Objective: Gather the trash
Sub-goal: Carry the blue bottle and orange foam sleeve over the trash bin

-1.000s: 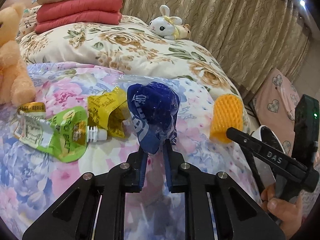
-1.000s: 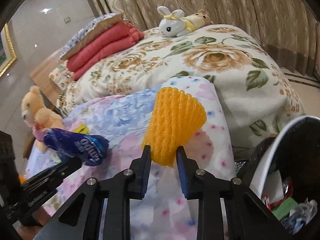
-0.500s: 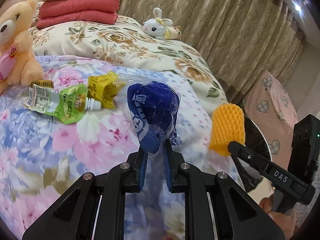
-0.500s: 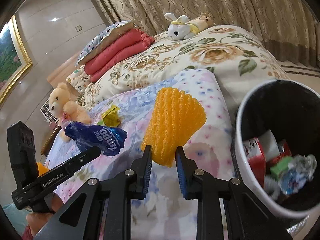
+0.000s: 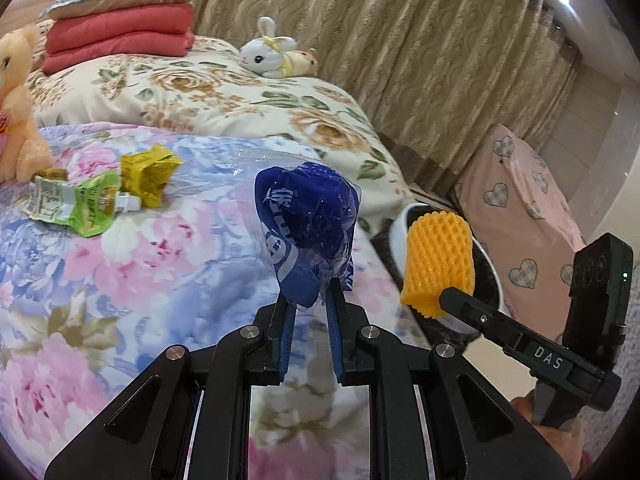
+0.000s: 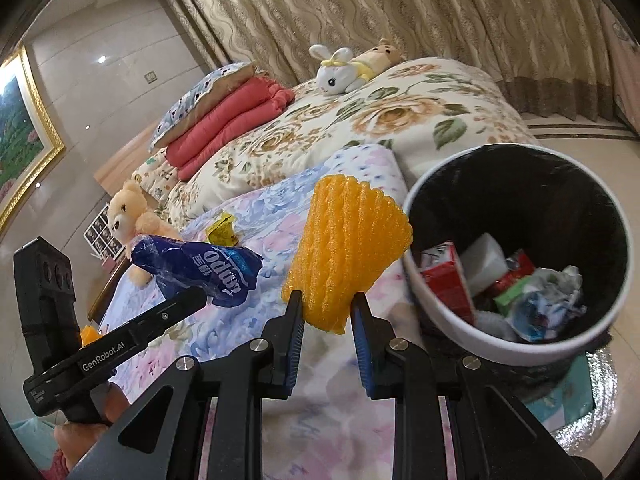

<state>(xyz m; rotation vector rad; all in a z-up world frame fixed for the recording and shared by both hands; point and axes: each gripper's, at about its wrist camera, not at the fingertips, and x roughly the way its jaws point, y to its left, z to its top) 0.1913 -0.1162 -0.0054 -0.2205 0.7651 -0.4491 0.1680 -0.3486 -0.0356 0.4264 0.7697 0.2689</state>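
- Over the last second both tongs have carried their loads off the bed toward the bin beside its edge, so dropping looks near.
- Left tongs clamp the blue wrapper; right tongs pinch the orange foam net, just beside the bin's rim.
- Only the right view shows the bin's contents; only the left shows the green pouch and yellow wrapper left on the bed.

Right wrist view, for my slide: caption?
Right gripper holds orange foam net beside the bin.

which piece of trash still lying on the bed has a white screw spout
The green pouch, lying flat beside the crumpled yellow wrapper, which has no spout. The other two pieces are held in grippers.
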